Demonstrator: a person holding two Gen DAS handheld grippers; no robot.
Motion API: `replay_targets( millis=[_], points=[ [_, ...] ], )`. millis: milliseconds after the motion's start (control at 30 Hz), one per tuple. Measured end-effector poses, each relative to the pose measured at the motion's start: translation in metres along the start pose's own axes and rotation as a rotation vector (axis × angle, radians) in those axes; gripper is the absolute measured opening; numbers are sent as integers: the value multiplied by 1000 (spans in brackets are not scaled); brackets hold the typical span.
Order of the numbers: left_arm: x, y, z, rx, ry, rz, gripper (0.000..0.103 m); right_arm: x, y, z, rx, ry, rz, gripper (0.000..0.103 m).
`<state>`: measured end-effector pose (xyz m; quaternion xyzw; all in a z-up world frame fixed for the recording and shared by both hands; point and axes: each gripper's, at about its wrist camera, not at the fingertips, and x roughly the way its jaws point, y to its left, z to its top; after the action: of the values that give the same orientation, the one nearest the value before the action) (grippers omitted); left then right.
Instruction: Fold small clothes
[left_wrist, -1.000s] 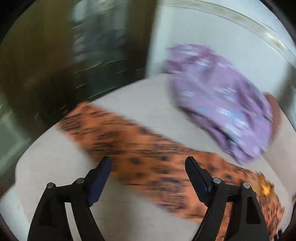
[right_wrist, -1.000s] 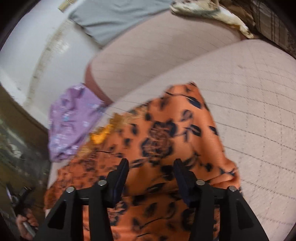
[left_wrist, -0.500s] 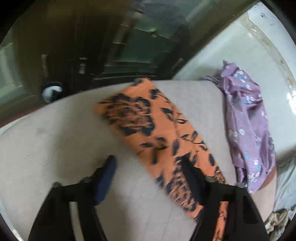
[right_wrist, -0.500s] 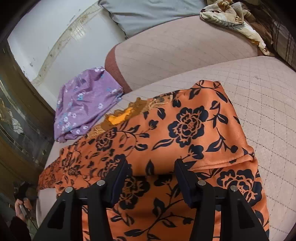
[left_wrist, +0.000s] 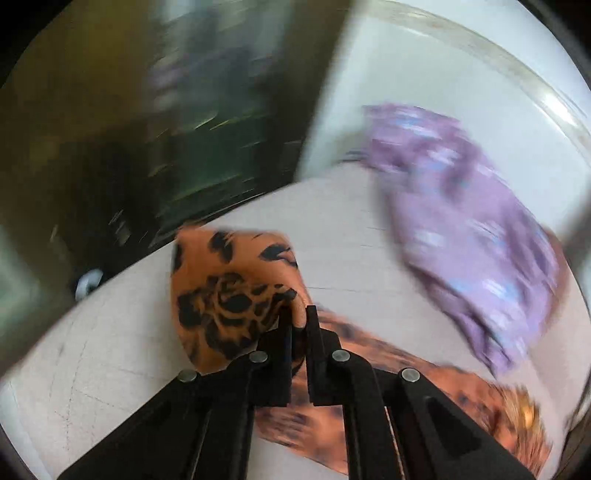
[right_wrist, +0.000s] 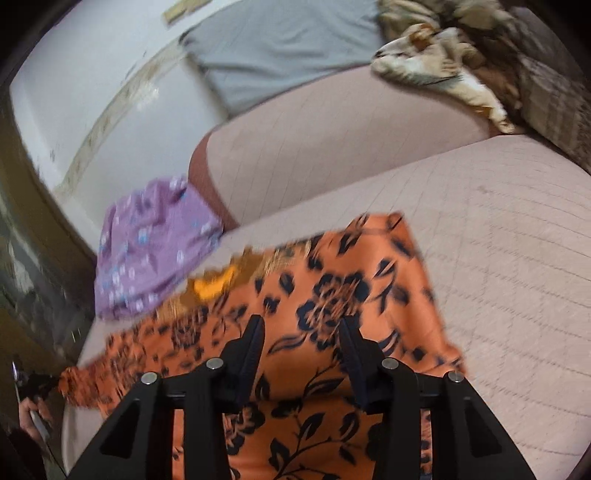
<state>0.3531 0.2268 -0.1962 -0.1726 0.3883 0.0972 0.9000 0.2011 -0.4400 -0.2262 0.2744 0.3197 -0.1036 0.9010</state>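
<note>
The orange floral garment (right_wrist: 332, 302) lies spread across the pale quilted cushion (right_wrist: 517, 258), running from about 3 o'clock in the right wrist view down toward 8 o'clock, with a gold-trimmed neckline (right_wrist: 218, 284) near 10 o'clock of its middle. In the left wrist view one end of it (left_wrist: 229, 291) is bunched and lifted off the cushion, pinched between the jaws of the left gripper (left_wrist: 300, 321), which are closed tight on the cloth. The right gripper (right_wrist: 303, 332) hovers over the garment's middle, its jaws narrowly apart and closing; the cloth shows between the fingers, but whether the pads touch it cannot be told. At 10 o'clock from the garment a purple floral garment (right_wrist: 147, 243) lies at the cushion's edge. Farther out, at 12 o'clock, a grey pillow (right_wrist: 280, 48) leans on the white wall (right_wrist: 92, 81), and at 1 o'clock lies a crumpled patterned cloth (right_wrist: 436, 74). Both views are motion-blurred.
</note>
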Motion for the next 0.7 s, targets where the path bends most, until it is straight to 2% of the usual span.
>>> replay_targets(
  millis=[67, 133, 167, 267, 367, 467, 500, 567, 600, 633, 700],
  points=[
    [-28, -65, -6, 132, -16, -70, 5, -13, -13, 11, 54, -40, -2, 45],
    [-60, -145, -25, 287, -25, -151, 5, -24, -26, 19, 91, -67, -6, 45],
    [-69, -171, -33, 336, -25, -174, 5, -29, -31, 23, 106, -75, -9, 45],
    [-105, -279, -85, 506, -9, -298, 5, -44, -49, 32, 163, -103, -7, 45],
    [-120, -353, -134, 566, 66, -420, 5, -58, -65, 38, 196, -136, -13, 45],
    [-120, -426, -198, 625, 197, -550, 9, -71, -88, 42, 233, -161, -18, 45],
    [-118, -444, -218, 653, 254, -575, 9, -73, -94, 43, 248, -163, -20, 45],
    [-120, -461, -242, 694, 320, -617, 13, -76, -109, 43, 295, -157, -17, 49],
    [-126, -461, -248, 705, 320, -633, 22, -75, -117, 44, 327, -141, -4, 53],
    [-130, -456, -250, 716, 305, -643, 38, -73, -123, 46, 356, -125, 15, 61],
    [-136, -440, -242, 723, 227, -623, 57, -69, -127, 47, 392, -105, 58, 65]
  ],
)
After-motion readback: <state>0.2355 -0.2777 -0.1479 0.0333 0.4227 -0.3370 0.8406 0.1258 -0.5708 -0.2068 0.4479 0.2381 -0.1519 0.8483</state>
